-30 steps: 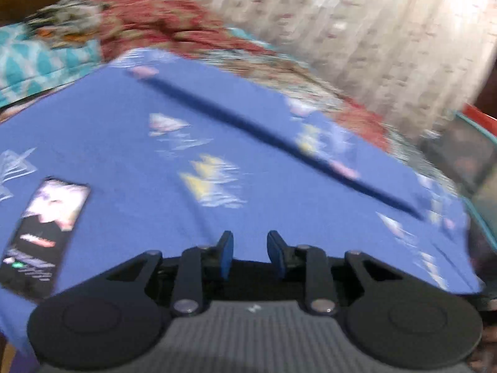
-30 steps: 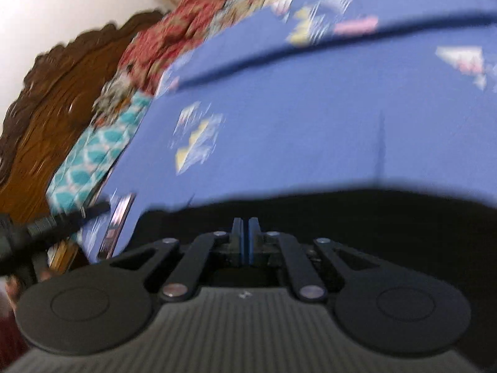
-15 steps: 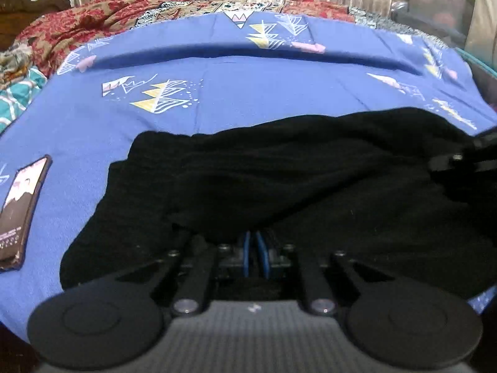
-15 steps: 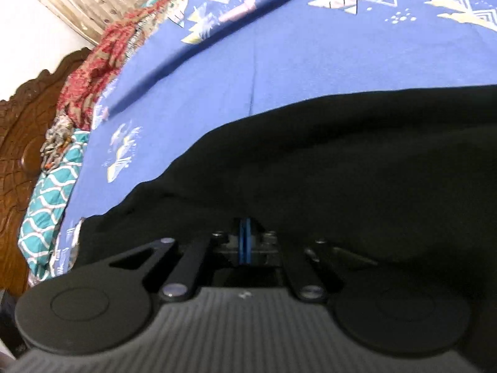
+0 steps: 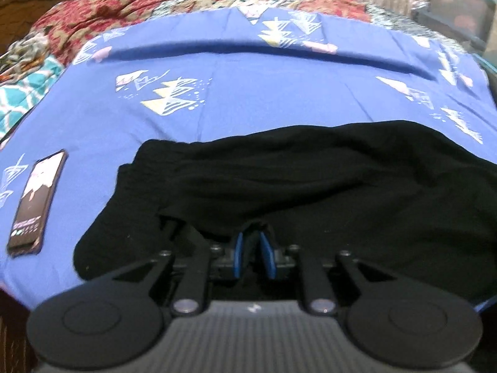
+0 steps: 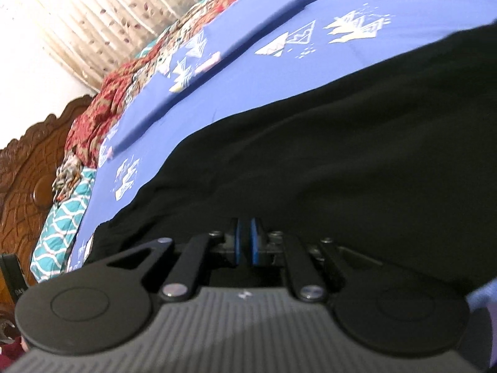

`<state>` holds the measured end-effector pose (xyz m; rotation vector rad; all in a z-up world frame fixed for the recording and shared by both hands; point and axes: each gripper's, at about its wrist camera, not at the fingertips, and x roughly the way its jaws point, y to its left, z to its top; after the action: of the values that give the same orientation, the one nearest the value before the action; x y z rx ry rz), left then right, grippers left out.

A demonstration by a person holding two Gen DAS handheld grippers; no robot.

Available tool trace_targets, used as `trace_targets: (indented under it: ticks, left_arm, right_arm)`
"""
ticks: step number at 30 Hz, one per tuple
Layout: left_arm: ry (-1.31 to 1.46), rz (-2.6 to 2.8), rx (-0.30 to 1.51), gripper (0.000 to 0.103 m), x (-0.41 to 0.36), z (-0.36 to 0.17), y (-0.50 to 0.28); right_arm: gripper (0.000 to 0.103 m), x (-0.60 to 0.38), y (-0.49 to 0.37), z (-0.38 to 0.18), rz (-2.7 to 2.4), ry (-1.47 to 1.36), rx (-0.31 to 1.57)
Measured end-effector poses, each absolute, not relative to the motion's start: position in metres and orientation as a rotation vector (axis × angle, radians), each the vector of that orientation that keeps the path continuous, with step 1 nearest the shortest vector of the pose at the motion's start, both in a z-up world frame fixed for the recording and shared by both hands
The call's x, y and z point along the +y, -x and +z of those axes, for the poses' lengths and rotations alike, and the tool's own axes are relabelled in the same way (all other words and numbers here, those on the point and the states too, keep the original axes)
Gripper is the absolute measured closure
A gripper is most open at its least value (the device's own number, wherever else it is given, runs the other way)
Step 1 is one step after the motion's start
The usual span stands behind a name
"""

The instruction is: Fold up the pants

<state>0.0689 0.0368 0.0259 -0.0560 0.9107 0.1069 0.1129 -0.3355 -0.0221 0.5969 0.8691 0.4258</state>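
Your left gripper [image 5: 252, 250] sits low at the near edge of the bed, its blue pads drawn close with a fold of the black pants [image 5: 310, 180] pinched and draped over their tips. Your right gripper [image 6: 244, 242] has its pads nearly together at the hem of the same cloth; the fabric seems caught between them, though the dark cloth hides the contact and you cannot be sure.

The pants lie bunched across the near half of the blue bedsheet [image 5: 248, 93], one layer humped over another. If the right hold is only a skim, that side will drop when you lift and the fold will come out crooked. Pull unevenly and the loose upper layer may slide off the lower one.

To the left lies a phone [image 5: 35, 205], just beside the pants' end; a sweep of cloth that way could drag it toward the bed's edge.

Farther off, a ridge in the sheet and a red patterned blanket [image 5: 102, 21] could snag anything thrown too far forward.
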Motion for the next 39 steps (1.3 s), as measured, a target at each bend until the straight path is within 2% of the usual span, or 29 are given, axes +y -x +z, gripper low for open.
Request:
trace_targets:
  ticks: [7, 12, 19, 24, 36, 39]
  left_arm:
    - [0.054, 0.153, 0.936, 0.086, 0.016, 0.051, -0.067]
    - [0.033, 0.107, 0.916, 0.079, -0.011, 0.063, -0.071]
    - [-0.064, 0.012, 0.956, 0.076, -0.059, 0.050, -0.080]
    - [-0.073, 0.007, 1.028, 0.075, -0.066, 0.033, -0.085]
    - [-0.038, 0.057, 1.122, 0.073, -0.052, 0.014, -0.093]
    - [-0.041, 0.060, 1.127, 0.072, -0.053, 0.012, -0.096]
  right_arm:
    - [0.091, -0.343, -0.109, -0.022, 0.414, -0.571, 0.818]
    - [0.088, -0.361, -0.104, -0.024, 0.408, -0.554, 0.785]
    - [0.086, -0.390, -0.090, -0.029, 0.330, -0.551, 0.739]
    - [0.086, -0.408, -0.082, -0.040, 0.270, -0.593, 0.738]
    - [0.088, -0.446, -0.080, -0.090, 0.294, -1.002, 0.713]
    - [0.092, -0.452, -0.078, -0.099, 0.298, -1.105, 0.709]
